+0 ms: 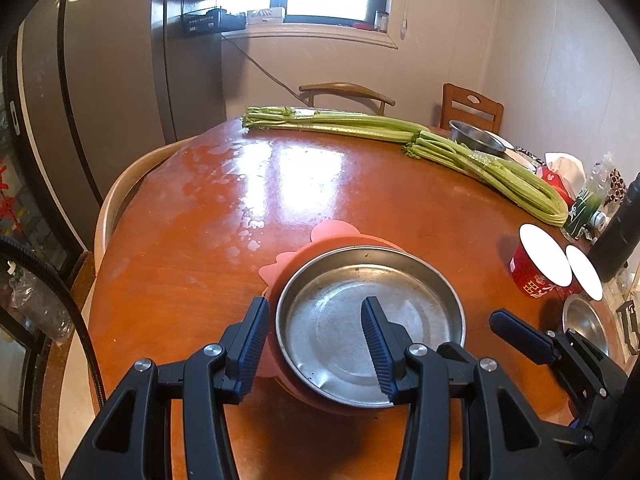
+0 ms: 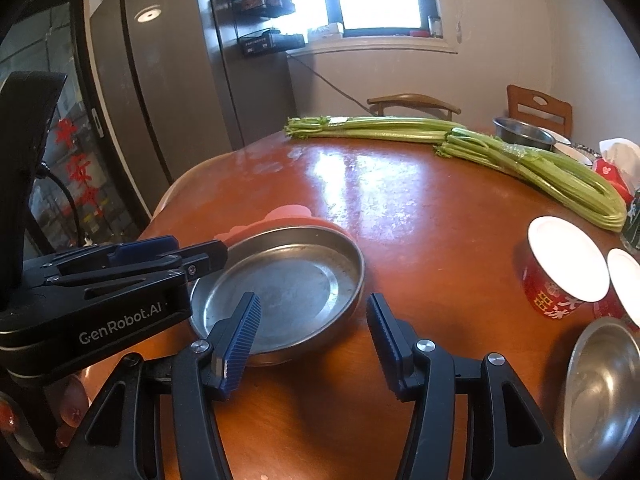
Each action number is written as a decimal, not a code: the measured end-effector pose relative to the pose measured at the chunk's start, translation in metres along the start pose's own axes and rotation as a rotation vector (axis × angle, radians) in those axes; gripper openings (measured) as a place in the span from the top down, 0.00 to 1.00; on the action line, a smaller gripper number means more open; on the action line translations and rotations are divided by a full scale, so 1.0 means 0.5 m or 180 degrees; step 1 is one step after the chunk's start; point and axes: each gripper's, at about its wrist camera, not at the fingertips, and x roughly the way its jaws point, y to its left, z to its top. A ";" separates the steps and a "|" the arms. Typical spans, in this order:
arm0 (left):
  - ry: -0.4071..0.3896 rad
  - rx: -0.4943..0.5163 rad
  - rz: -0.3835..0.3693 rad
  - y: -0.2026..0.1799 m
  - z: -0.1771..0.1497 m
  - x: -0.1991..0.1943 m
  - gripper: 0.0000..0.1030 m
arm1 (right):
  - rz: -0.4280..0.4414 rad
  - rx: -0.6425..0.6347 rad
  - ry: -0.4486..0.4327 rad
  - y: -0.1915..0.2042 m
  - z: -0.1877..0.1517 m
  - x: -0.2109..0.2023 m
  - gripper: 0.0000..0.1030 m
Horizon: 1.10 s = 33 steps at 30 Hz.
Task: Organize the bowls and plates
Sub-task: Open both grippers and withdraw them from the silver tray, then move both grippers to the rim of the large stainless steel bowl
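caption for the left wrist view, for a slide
Left gripper straddles the rim of a steel pan on a pink plate.

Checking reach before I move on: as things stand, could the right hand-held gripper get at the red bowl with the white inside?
Probably yes. The right hand-held gripper stands open and holds nothing, and only bare table lies between it and the red bowl. The steel bowl sits nearer, off to the side.
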 end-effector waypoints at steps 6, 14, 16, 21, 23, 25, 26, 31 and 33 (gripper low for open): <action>-0.0045 0.0018 0.0025 -0.017 -0.001 -0.018 0.54 | -0.0021 0.0047 -0.0093 -0.015 0.001 -0.028 0.41; -0.0112 0.0016 0.0064 -0.044 -0.010 -0.043 0.53 | -0.0112 0.0071 -0.0251 -0.044 -0.004 -0.076 0.39; -0.0130 0.0030 0.0115 -0.055 -0.013 -0.049 0.53 | -0.0132 0.0092 -0.0287 -0.055 -0.006 -0.090 0.39; -0.0161 0.0063 0.0142 -0.081 -0.016 -0.061 0.52 | -0.0156 0.0103 -0.0379 -0.076 -0.006 -0.122 0.39; -0.0176 0.0077 0.0123 -0.091 -0.017 -0.066 0.52 | -0.0164 0.0107 -0.0414 -0.084 -0.005 -0.135 0.39; -0.0179 0.0107 0.0114 -0.104 -0.016 -0.068 0.51 | -0.0184 0.0119 -0.0461 -0.097 -0.005 -0.151 0.39; -0.0169 0.0121 0.0122 -0.111 -0.016 -0.068 0.51 | -0.0195 0.0134 -0.0481 -0.104 -0.004 -0.159 0.38; -0.0185 0.0179 0.0042 -0.149 -0.014 -0.068 0.51 | -0.0237 0.0204 -0.0569 -0.142 -0.008 -0.203 0.38; -0.0189 0.0195 -0.0026 -0.165 -0.014 -0.067 0.51 | -0.0300 0.0226 -0.0600 -0.157 -0.011 -0.217 0.37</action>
